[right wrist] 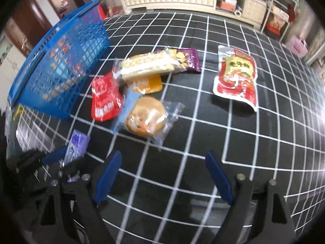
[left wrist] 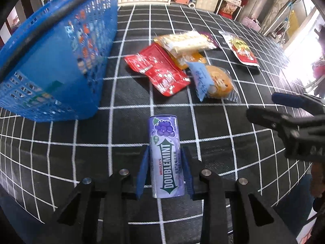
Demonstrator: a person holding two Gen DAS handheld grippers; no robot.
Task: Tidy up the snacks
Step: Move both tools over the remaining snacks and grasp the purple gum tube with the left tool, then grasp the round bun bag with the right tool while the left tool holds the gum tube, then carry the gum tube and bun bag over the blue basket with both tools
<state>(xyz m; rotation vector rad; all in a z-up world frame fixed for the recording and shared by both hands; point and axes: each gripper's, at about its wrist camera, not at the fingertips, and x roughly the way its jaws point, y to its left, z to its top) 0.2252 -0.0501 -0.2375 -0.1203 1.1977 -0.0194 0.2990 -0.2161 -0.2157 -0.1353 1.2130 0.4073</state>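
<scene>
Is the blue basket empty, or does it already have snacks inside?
Not empty: colourful packets show through the mesh wall of the basket. How many, cannot tell.

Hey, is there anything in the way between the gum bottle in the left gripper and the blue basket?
Nothing visible. The gum bottle sits between the left gripper's pads, and only bare checked cloth lies between it and the blue basket. The loose snacks lie off to the right.

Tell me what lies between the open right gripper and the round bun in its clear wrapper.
Nothing: in the right wrist view only bare black grid-patterned cloth separates the right gripper from the wrapped bun.
</scene>
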